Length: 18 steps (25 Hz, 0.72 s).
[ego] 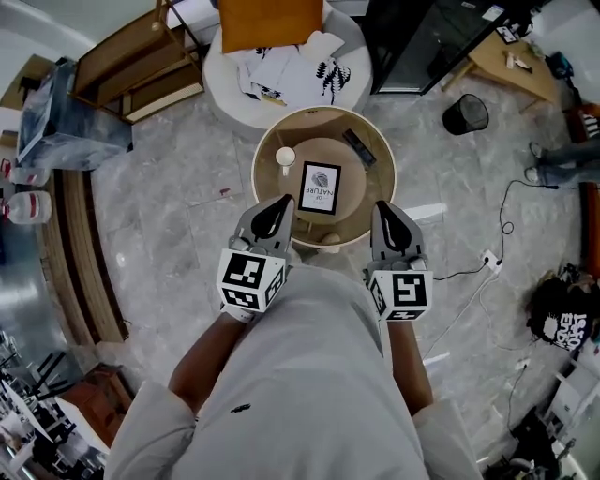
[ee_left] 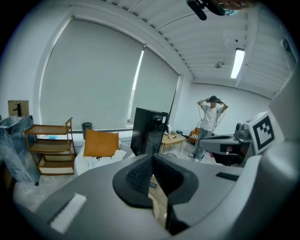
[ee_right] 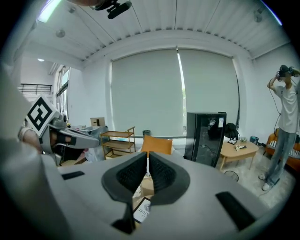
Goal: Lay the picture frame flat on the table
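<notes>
The picture frame [ego: 320,187] sits near the middle of the round wooden table [ego: 370,211], its print facing up toward the person; from the head view I can't tell whether it lies flat or leans back. A white cup [ego: 285,157] stands at about 10 o'clock from it and a dark remote-like bar [ego: 358,147] at about 1 o'clock. The left gripper [ego: 282,202] hangs over the table's rim at 7 o'clock, the right gripper [ego: 383,207] at 5 o'clock, both apart from the frame. Each has its jaws pressed together with nothing between them. Beyond the table at 12 o'clock, an orange cushion [ego: 270,21] rests on a white seat [ego: 352,56].
</notes>
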Motion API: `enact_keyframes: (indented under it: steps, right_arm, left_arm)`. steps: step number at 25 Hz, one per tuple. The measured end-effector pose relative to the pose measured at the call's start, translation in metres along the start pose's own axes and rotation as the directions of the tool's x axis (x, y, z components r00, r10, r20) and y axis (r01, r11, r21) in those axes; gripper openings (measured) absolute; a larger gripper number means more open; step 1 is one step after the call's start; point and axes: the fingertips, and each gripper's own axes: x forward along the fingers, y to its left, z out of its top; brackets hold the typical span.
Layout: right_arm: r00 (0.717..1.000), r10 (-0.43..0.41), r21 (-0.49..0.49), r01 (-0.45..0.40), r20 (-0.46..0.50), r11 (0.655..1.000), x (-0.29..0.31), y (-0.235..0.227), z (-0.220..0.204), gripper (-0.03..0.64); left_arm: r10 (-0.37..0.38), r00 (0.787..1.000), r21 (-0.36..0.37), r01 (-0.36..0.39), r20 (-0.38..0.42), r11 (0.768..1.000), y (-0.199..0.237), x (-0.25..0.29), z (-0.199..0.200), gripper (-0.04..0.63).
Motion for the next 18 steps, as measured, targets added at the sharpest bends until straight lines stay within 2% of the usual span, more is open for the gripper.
enact_keyframes:
  steps: [9, 18]
  right_arm:
    - [0.998, 0.006, -0.024, -0.004, 0.060, 1.000, -0.015, 0.005, 0.018, 0.006]
    - [0.998, -0.006, -0.041, 0.009, 0.064, 0.999, -0.024, 0.005, 0.018, 0.006]
  left_arm:
    - [-0.023, 0.999, 0.008, 0.022, 0.027, 1.000, -0.016, -0.008, 0.003, 0.003]
    - [-0.032, 0.998, 0.011, 0.031, 0.048, 0.999, -0.026, -0.012, 0.011, 0.003]
